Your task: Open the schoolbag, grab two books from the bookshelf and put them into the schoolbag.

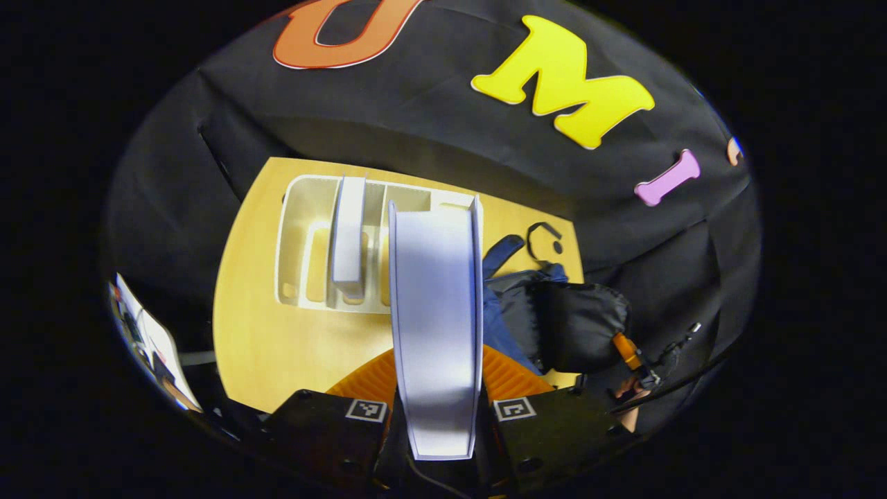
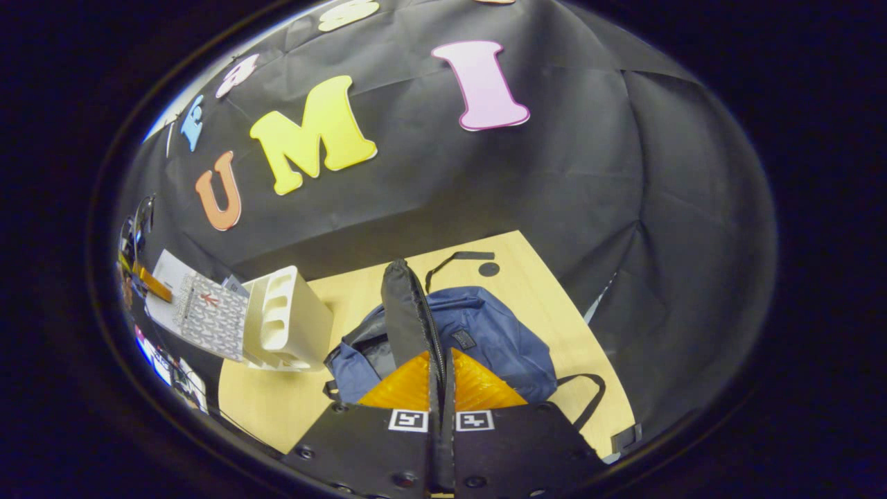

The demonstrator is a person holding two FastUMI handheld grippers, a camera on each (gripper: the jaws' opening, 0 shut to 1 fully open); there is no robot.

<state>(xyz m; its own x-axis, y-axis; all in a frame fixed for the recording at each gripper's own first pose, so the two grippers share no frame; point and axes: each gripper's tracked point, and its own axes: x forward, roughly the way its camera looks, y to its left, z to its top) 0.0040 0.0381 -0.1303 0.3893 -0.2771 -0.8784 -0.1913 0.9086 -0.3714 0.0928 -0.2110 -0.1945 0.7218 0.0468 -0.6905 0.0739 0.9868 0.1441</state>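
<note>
My left gripper [image 1: 438, 378] is shut on a pale book [image 1: 435, 305], held edge-on and upright above the table. Behind it a white bookshelf [image 1: 301, 235] lies on the wood with a second book [image 1: 348, 235] standing in a slot. To the right lies the blue schoolbag [image 1: 495, 319], its black lining showing. My right gripper [image 2: 441, 360] is shut on the schoolbag's black flap [image 2: 405, 312] and holds it up over the blue schoolbag [image 2: 485, 333]. The bookshelf [image 2: 287, 319] stands left of the bag, and the held book [image 2: 208, 315] shows a patterned cover beyond it.
The wooden table [image 1: 277, 346] ends close behind the bookshelf at the black cloth wall. A black strap [image 2: 461, 258] lies on the table [image 2: 561, 312] behind the bag. Papers and clutter [image 1: 145, 333] sit off the table's left edge.
</note>
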